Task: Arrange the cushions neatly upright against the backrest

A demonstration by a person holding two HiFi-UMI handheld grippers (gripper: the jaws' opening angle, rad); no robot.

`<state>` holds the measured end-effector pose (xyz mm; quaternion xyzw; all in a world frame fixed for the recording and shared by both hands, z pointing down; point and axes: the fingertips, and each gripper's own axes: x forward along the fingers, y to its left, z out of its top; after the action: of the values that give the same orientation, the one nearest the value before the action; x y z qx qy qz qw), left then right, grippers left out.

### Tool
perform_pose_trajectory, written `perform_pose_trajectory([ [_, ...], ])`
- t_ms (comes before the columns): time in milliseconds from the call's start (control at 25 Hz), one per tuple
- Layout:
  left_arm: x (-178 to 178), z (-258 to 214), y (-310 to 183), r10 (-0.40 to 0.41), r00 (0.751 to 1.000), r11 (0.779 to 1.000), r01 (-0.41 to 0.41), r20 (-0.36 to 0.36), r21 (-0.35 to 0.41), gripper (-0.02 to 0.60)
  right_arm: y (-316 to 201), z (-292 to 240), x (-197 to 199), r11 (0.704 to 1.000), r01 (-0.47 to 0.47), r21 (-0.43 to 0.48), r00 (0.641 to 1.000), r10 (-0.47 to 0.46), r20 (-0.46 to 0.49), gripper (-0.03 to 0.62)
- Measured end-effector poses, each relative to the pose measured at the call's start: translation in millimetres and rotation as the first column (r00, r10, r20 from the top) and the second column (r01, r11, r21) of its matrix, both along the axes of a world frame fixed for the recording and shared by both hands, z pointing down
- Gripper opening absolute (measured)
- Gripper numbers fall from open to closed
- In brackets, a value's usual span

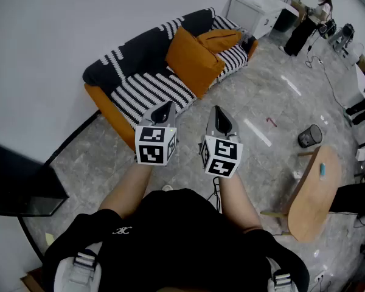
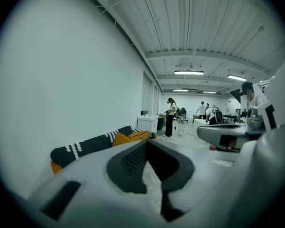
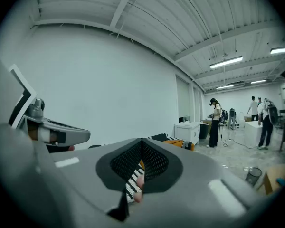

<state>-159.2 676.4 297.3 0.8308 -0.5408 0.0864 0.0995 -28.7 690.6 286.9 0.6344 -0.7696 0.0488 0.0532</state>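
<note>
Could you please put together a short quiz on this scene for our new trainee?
1. How many orange cushions sit on the sofa?
2. True or false: the left gripper is shut on a cushion.
3. The sofa's cover is: A plain grey; B black with white stripes; C red checks.
Key: 1. Two: a big cushion propped mid-seat and a smaller cushion slumped toward the far end. 2. False: the left gripper and the right gripper are both shut, empty and short of the sofa. 3. B.
</note>
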Motion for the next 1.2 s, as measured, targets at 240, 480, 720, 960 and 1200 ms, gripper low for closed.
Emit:
perform_pose_trajectory([
  [240,-2.1,0.7,-9.4,0.013,1.0,1.0,-0.013,0.004,-0.001,0.006,-10.5,0.6,-8.8,1.0,0.015,-0.009,1.0,-0.015,0.017,0.003],
  [480,-9.4,4.8,-27.1,0.025,1.0,1.0,-0.025,0.008,-0.008,0.006,-24.8,1.3,-14.7,1.0,0.007,-0.012,0.999,-0.007,0.043,0.005],
  [720,-24.0,10.3,-49.3,0.037,0.999,0.999,-0.037,0.0,-0.014,0.006,-42.8,11.7,-28.1,1.0,-0.004,-0.026,0.999,0.005,0.04,0.003],
  [960,-37.7,21.7,-71.0,0.075,0.997,0.997,-0.074,0.014,-0.031,0.006,-63.9,16.6,-44.2,0.999,-0.016,-0.045,0.995,0.021,0.095,0.004],
  [1200,-58.7,32.9,-95.7,0.076,0.997,0.996,-0.075,0.008,-0.049,0.006,-85.9,26.3,-55.5,0.998,-0.033,-0.059,0.996,0.038,0.08,0.004],
])
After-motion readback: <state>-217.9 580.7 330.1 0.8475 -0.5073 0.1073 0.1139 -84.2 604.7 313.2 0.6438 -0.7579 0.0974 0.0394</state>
